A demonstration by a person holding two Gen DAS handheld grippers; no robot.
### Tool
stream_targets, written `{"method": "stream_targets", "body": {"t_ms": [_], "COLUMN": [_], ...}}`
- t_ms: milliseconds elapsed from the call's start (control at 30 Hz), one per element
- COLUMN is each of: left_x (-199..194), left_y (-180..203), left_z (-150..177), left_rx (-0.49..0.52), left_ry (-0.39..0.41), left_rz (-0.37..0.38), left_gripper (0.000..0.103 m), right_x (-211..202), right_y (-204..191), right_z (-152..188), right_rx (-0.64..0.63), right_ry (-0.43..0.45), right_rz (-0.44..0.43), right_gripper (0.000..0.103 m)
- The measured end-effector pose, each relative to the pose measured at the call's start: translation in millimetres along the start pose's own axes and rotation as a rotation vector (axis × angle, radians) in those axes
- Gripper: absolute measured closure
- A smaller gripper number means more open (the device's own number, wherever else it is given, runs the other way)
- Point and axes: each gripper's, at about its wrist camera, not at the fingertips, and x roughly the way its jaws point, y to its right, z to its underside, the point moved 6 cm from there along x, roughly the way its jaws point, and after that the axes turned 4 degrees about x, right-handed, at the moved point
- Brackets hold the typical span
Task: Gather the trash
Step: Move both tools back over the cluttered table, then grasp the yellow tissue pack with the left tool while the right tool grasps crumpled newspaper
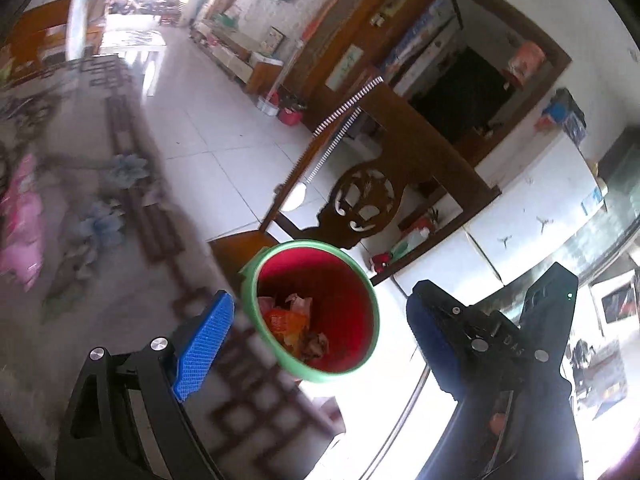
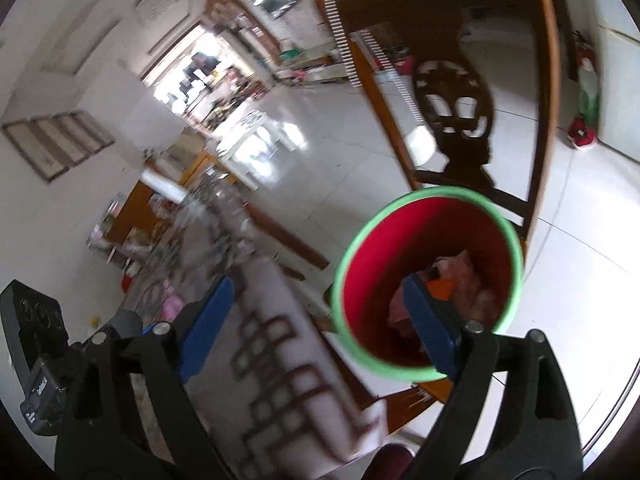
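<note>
A red trash bin with a green rim stands by the table edge, with crumpled orange and pink wrappers inside. My left gripper is open and empty, its blue fingers either side of the bin from above. In the right wrist view the same bin sits at the right. My right gripper is open and empty above it, its right finger over the bin's mouth. Pink and orange trash lies inside.
A table with a floral, patterned cloth fills the left, and also shows in the right wrist view. A carved dark wooden chair stands behind the bin on the white tiled floor. Cabinets line the far wall.
</note>
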Motion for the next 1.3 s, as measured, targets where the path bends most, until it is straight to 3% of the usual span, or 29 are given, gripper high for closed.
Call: {"method": "stream_targets", "body": {"t_ms": [167,267,367,433,567,700,833,900,1000,1133,1200,1300], "left_x": [-54.2,-82.6,-125.5,-147.5,-190.3,-216.8,-210.9,-199.1,-182.3,-172.3,-172.3,-176.6], "left_y": [-31.4,-59.8,-104.6,-133.0,-201.8,-250.3,-284.2,-291.9,-300.8,-305.3,-304.7,-303.6], "left_z": [22.8,37.1,51.6,57.5,74.7,92.2,108.9,117.3,123.8,122.8,120.0,119.6], "left_rx": [0.011,0.035,0.087,0.129,0.161,0.097,0.067,0.071,0.104,0.108,0.086,0.041], "left_ry": [0.058,0.050,0.044,0.008,-0.125,-0.193,-0.280,-0.339,-0.408,-0.426,-0.403,-0.354], "left_rz": [-0.118,-0.196,-0.335,-0.406,-0.567,-0.597,-0.597,-0.570,-0.587,-0.613,-0.612,-0.597], "left_gripper": [0.018,0.015,0.013,0.008,0.008,0.008,0.008,0.008,0.008,0.010,0.022,0.047], "right_x": [1.7,6.7,14.1,21.1,30.5,30.6,33.9,35.4,35.5,38.8,41.3,42.8], "right_y": [-51.7,-83.2,-106.2,-124.2,-147.1,-153.6,-144.4,-140.2,-137.9,-140.4,-142.3,-143.1], "right_z": [35.2,66.7,93.8,117.3,147.2,152.5,149.2,146.8,146.2,149.8,152.3,154.4], "right_rx": [-0.080,-0.111,-0.132,-0.153,-0.225,-0.287,-0.231,-0.198,-0.180,-0.203,-0.217,-0.224], "right_ry": [-0.083,-0.156,-0.231,-0.289,-0.343,-0.319,-0.332,-0.333,-0.334,-0.357,-0.370,-0.381], "right_rz": [-0.071,-0.123,-0.164,-0.190,-0.186,-0.144,-0.139,-0.148,-0.153,-0.137,-0.131,-0.130], "right_gripper": [0.014,0.010,0.010,0.009,0.008,0.008,0.008,0.008,0.008,0.008,0.008,0.008]}}
